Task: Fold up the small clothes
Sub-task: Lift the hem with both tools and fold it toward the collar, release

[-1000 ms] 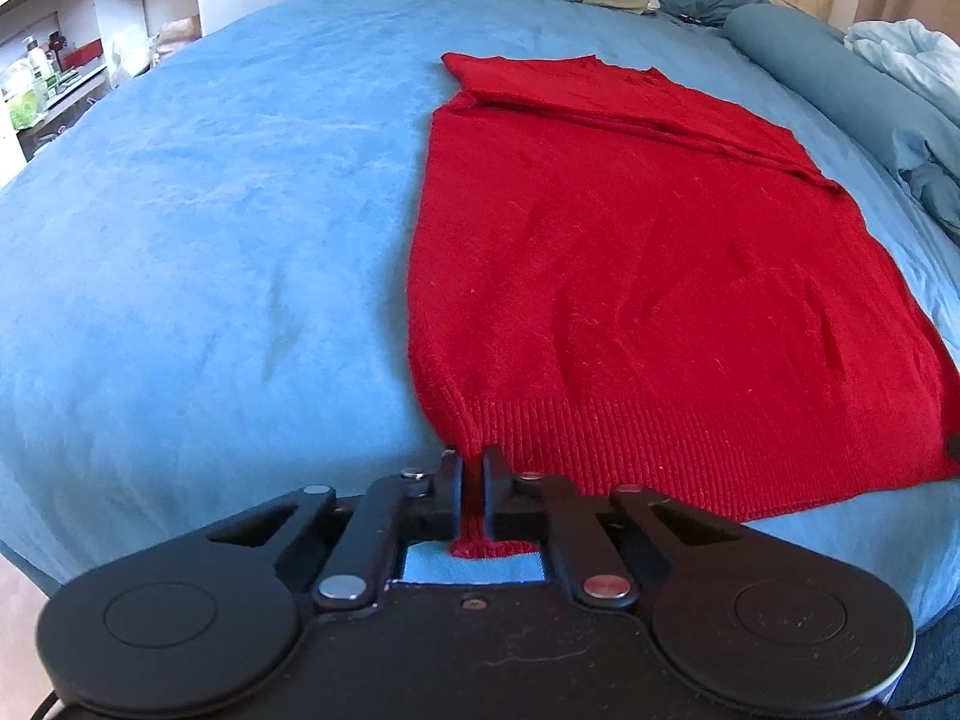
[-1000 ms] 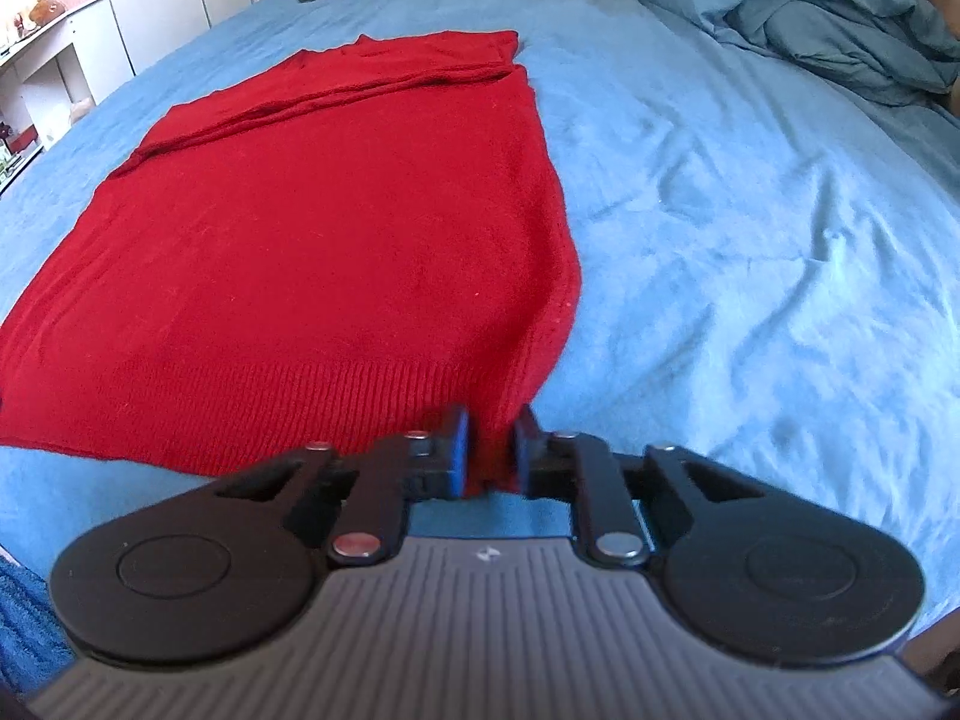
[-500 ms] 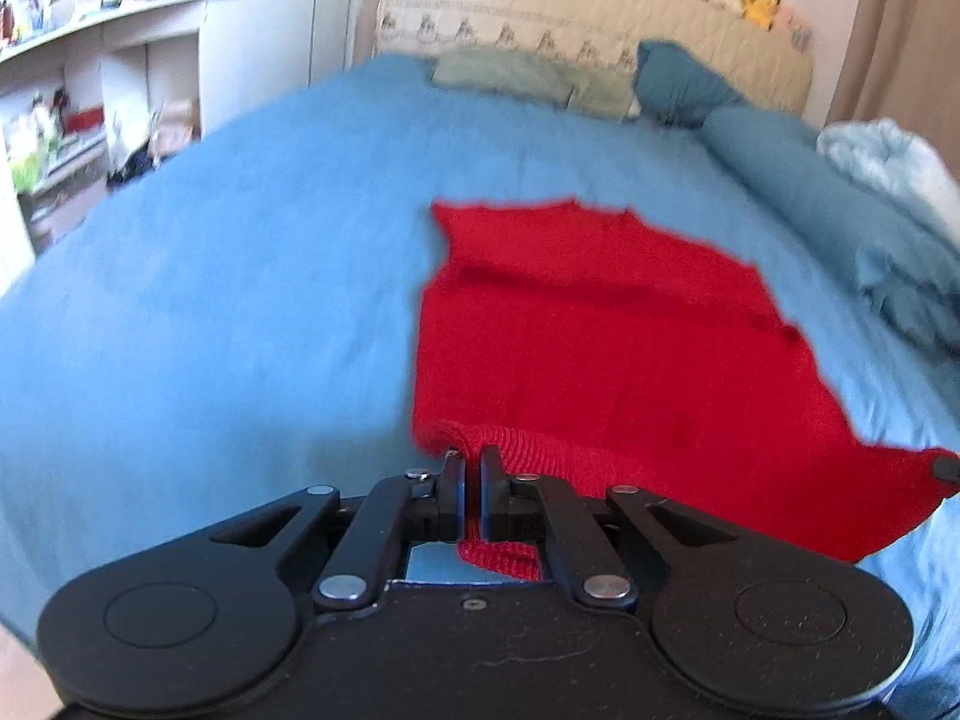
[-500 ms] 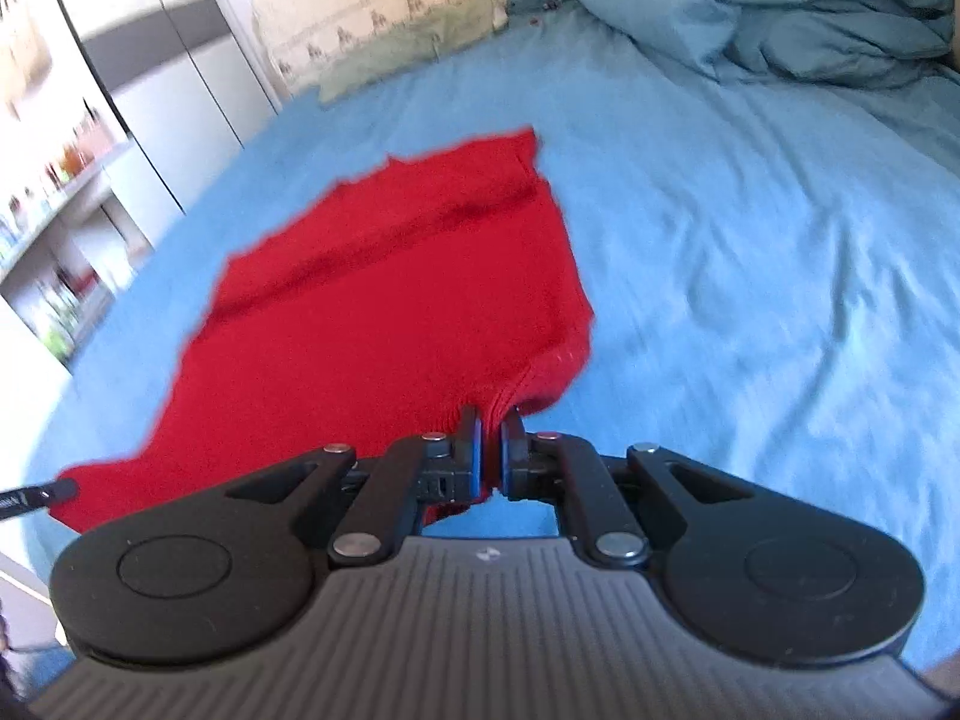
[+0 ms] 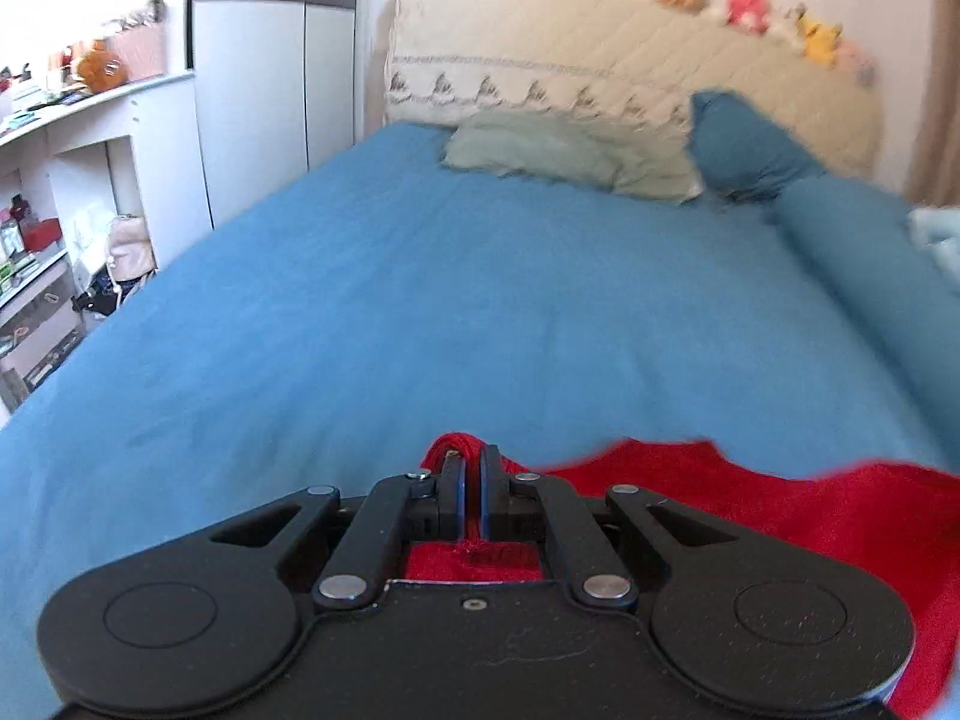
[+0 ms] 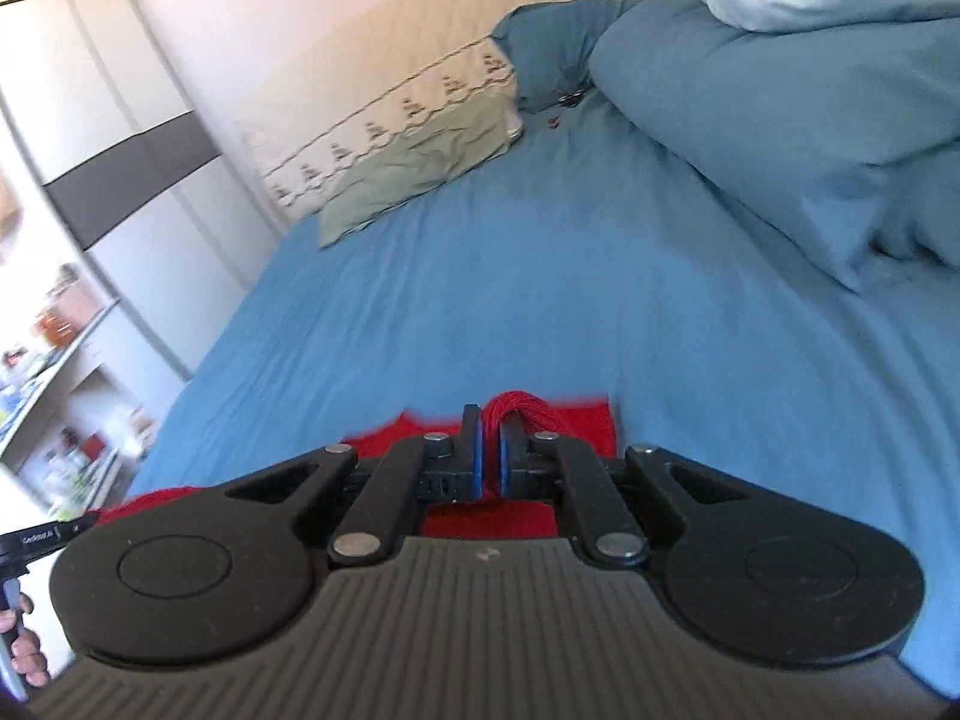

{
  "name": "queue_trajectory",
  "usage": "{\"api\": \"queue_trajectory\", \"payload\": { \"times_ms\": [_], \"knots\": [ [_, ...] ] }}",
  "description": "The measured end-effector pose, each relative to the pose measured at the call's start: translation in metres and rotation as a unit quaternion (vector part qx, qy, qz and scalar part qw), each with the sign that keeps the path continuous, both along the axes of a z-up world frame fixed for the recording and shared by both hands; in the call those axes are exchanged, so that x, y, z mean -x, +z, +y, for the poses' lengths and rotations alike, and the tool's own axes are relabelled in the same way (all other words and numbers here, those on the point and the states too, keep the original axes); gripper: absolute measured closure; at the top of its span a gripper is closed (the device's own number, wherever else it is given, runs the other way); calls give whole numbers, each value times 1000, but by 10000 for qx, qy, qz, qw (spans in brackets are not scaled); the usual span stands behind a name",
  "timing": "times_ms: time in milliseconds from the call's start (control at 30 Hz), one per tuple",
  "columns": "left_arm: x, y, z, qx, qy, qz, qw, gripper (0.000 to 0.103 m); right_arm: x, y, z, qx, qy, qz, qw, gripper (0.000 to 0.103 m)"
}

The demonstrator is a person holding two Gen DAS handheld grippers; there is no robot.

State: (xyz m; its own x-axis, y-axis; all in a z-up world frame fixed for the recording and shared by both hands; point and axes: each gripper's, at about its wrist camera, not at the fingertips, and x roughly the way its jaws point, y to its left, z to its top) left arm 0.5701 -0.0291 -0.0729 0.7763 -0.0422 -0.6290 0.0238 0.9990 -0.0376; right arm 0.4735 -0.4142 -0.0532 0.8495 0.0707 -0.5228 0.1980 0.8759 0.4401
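A red knitted sweater (image 5: 780, 510) hangs from both grippers over the blue bed (image 5: 450, 300). My left gripper (image 5: 472, 468) is shut on one bottom corner of the sweater, a red fold bulging above the fingers. My right gripper (image 6: 491, 438) is shut on the other bottom corner of the sweater (image 6: 576, 420), with a red bunch poking up between the fingers. Most of the sweater is hidden under the gripper bodies. The other hand-held gripper's tip (image 6: 42, 537) shows at the left edge of the right wrist view.
A green pillow (image 5: 564, 153) and a blue pillow (image 5: 744, 150) lie by the cream headboard (image 5: 600, 60). A blue duvet (image 6: 780, 102) is heaped at the right. White shelves (image 5: 48, 228) and a wardrobe (image 5: 264, 78) stand left of the bed.
Both grippers have lifted the sweater's bottom hem and carried it forward toward the headboard. The flat sweater has dropped out of view below the grippers. Both stay shut.
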Motion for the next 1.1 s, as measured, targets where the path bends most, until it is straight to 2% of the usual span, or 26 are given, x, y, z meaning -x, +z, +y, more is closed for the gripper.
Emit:
{"api": "queue_trajectory", "payload": {
  "times_ms": [133, 200, 300, 333, 400, 433, 467, 500, 533, 567, 600, 667, 733, 800, 900, 967, 1033, 1100],
  "knots": [
    [-71, -77, -8, -212, 223, 405, 9987, 99, -87, -79, -10, -32, -119, 353, 9993, 83],
    [-85, -96, -7, -247, 369, 507, 9977, 99, -107, -101, -12, 68, -127, 430, 9990, 83],
    [-96, -103, -7, -31, 460, 635, 9969, 97, -123, -114, -13, 288, 45, 427, 9987, 82],
    [-95, -100, -8, -12, 487, 609, 9970, 91, -125, -114, -16, 259, 93, 442, 9986, 82],
    [-97, -88, -9, -115, 503, 537, 9972, 59, -127, -111, -20, 202, 169, 443, 9987, 76],
    [-93, -78, -10, -172, 493, 434, 9977, 32, -127, -107, -20, 268, 229, 465, 9983, 60],
    [-85, -67, -11, -217, 450, 260, 9984, 27, -126, -100, -17, 454, 232, 454, 9977, 24],
    [-73, -55, -11, -206, 379, 55, 9991, 27, -120, -91, -10, 723, 174, 387, 9965, 7],
    [-61, -44, -11, -176, 246, -31, 9995, 24, -109, -81, -1, 985, 164, 232, 9947, 0],
    [-45, -35, -13, -131, 63, 0, 9999, 9, -94, -71, 11, 1157, 307, 47, 9928, 0],
    [-29, -31, -17, -110, -61, 76, 9999, 0, -85, -64, 22, 1224, 492, 22, 9913, 0],
    [3, -36, -25, -98, -226, 296, 9993, 0, -62, -56, 51, 1284, 713, 33, 9891, 0],
    [30, -54, -34, -161, -429, 609, 9971, 0, -46, -58, 80, 1253, 1009, 72, 9870, 0],
    [49, -80, -42, -337, -450, 969, 9937, 0, -36, -69, 112, 1323, 1247, 225, 9831, 0],
    [68, -109, -42, -695, -424, 1133, 9902, 0, -33, -98, 141, 1446, 1493, 584, 9764, 0],
    [74, -121, -35, -813, -407, 1249, 9880, 0, -30, -118, 142, 1639, 1514, 853, 9711, 0],
    [78, -125, -21, -537, -417, 1248, 9898, 0, -23, -131, 131, 1818, 1465, 1033, 9668, 0],
    [77, -127, -14, -455, -479, 1301, 9893, 0, -9, -136, 106, 1907, 1429, 1020, 9658, 0]
  ]
}}
